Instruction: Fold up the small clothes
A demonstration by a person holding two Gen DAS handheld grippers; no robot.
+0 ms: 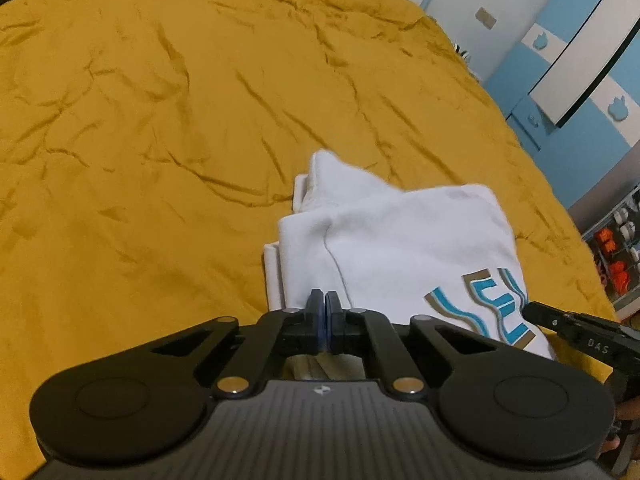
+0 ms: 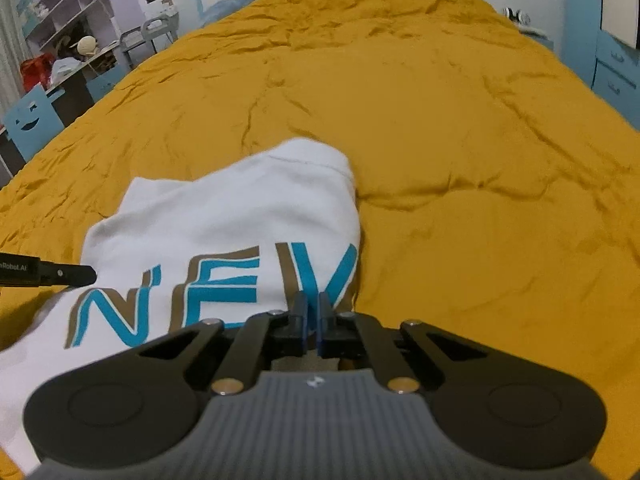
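A small white garment with blue and brown letters lies partly folded on a wrinkled mustard-yellow bedspread. My left gripper has its pads pressed together at the garment's near edge, and cloth shows beneath the fingers. The right gripper's tip reaches the printed edge from the right. In the right wrist view the garment rises toward my right gripper, which is shut with white cloth between its pads. The left gripper's tip touches the garment's left edge there.
The bedspread stretches far ahead of the garment. Blue and white cabinets stand past the bed's right side, with a shelf of orange items. Shelves and a blue chair with a smiling face stand on the left.
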